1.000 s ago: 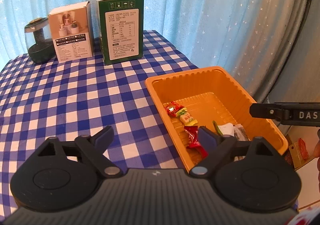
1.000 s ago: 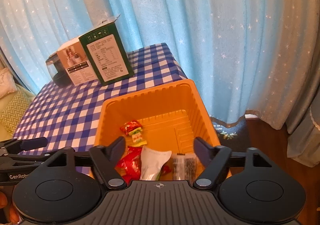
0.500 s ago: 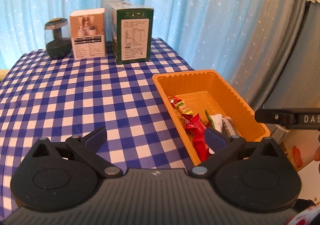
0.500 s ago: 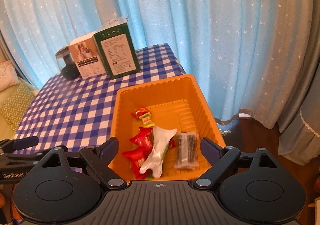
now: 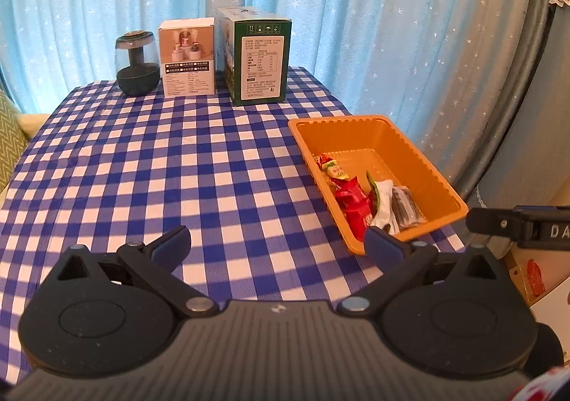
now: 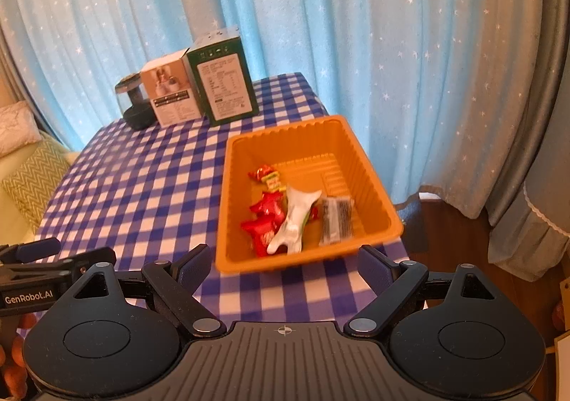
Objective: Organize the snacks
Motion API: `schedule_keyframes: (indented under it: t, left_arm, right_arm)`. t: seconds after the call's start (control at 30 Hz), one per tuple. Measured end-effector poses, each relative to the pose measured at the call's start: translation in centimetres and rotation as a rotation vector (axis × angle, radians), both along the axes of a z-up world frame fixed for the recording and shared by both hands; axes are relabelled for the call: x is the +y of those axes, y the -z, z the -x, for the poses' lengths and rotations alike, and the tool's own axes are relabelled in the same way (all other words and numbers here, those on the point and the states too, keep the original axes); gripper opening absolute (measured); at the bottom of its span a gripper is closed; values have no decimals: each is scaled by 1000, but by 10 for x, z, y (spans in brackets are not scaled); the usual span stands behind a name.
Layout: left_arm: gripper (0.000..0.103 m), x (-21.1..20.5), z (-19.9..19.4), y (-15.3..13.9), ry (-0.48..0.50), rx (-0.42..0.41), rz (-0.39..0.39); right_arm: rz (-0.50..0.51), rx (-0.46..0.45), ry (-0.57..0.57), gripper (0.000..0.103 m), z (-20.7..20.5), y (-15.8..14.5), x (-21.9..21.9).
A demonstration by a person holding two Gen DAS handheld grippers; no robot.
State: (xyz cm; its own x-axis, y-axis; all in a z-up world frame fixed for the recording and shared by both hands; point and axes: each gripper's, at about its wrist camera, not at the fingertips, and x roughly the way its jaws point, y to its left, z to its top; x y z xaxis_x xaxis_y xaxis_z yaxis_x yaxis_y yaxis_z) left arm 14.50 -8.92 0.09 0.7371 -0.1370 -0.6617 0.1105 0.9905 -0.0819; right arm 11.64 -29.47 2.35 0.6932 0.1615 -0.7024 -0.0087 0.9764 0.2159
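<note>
Right of frame centre, an orange tray (image 5: 431, 171) is sitting on the checkered tablecloth (image 5: 142, 159), holding the snacks (image 6: 285, 219). Left gripper (image 5: 276, 246) and right gripper (image 6: 283, 264) are both hanging released, empty. Upper left, a green box (image 5: 262, 57), white box (image 5: 187, 61) and dark jar (image 5: 137, 64) are standing.

The tablecloth (image 5: 149, 166) has a check pattern of blue and white squares. The tray (image 6: 370, 183) is orange. Inside it lie red packets (image 6: 265, 219), a white packet (image 6: 295, 219) with some green, a small packet (image 6: 270, 177) in red, yellow and green, and a clear packet (image 6: 336, 217) with dark content. One box (image 5: 262, 59) is dark green with a white label; the other box (image 5: 187, 61) is white and beige. The jar (image 5: 137, 64) is dark. The curtain (image 5: 356, 9) is light blue with small white stars. Both grippers are black with blue pads (image 5: 171, 246).
</note>
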Motion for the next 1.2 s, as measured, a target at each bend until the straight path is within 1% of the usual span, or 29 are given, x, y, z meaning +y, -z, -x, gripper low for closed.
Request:
schedule_keyframes:
  t: [0.17,0.4,0.57,0.7,0.83,1.03,1.2]
  left_arm:
    - [103,-2,28,-7,-10,-27,-13]
    - [103,6,63,-19,-24,-51,-24]
    - [103,15,83,-21,-49,-36,-8]
    - [103,18,100,-21,-56,-26,-16]
    - [103,19,114,-22,-50,-22,-4]
    - [103,18,130,-26,-49,-38,5]
    - [103,17,139,-29,-44,-50,-8]
  right_arm:
    - [-16,-9,21,88,27,-4,5]
    - [-6,-27,8,88,68,-9,15]
    - [1,-49,7,88,91,-15,25]
    - [10,-59,3,88,105,-19,30]
    - [10,-69,-5,88,117,-22,35]
    - [23,-84,-15,88,130,-23,42]
    - [32,-95,-20,88,140,-24,44]
